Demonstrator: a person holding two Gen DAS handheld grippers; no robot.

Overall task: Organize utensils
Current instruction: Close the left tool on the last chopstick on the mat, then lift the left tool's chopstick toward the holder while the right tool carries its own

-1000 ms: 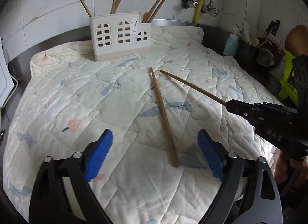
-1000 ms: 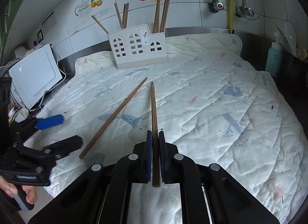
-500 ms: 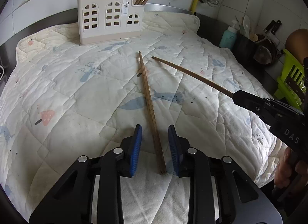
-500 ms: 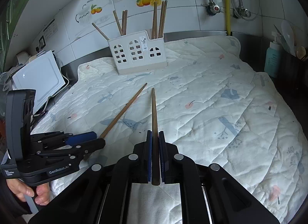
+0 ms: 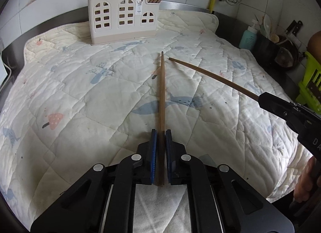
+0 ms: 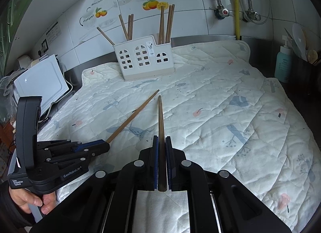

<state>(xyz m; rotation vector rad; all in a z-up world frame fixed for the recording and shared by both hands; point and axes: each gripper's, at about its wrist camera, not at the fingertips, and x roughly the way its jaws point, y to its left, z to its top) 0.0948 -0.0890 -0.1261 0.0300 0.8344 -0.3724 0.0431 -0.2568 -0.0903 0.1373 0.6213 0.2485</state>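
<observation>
Gripping slim tapered wooden chopsticks [image 5: 161, 92] over puffy quilted mat [image 5: 80, 92].

Matt wooden chopsticks [image 5: 161, 92], quilted cloth mat [image 5: 80, 96], glossy plastic holder [image 5: 122, 16].

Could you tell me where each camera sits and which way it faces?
Left wrist: on the left tongs, facing the holder; right tongs and a hand show.
Right wrist: on the right tongs, facing the same wall; left tongs and a hand show.
Shared: holder, quilt, both held chopsticks.
</observation>
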